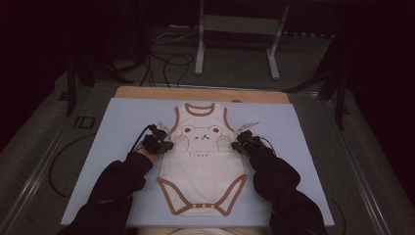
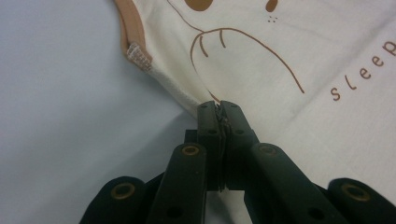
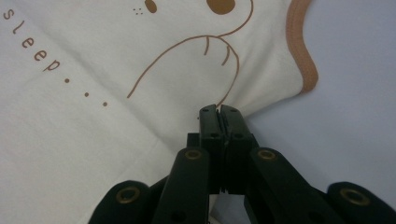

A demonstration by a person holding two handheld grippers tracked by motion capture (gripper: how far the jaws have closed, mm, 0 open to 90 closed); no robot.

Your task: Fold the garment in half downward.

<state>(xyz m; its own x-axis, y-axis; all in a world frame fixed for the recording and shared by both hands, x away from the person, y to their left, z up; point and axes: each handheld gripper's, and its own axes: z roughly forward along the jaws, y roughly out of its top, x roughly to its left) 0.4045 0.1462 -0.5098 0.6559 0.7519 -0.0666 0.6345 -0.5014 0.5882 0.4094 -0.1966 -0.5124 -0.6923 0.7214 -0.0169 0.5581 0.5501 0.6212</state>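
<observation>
High view: whole bodysuit [image 1: 202, 156]; gripper views: pinched side seams

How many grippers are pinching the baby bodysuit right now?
2. The left gripper is shut on the bodysuit at its left side seam below the armhole; the right gripper is shut on its right side edge.
</observation>
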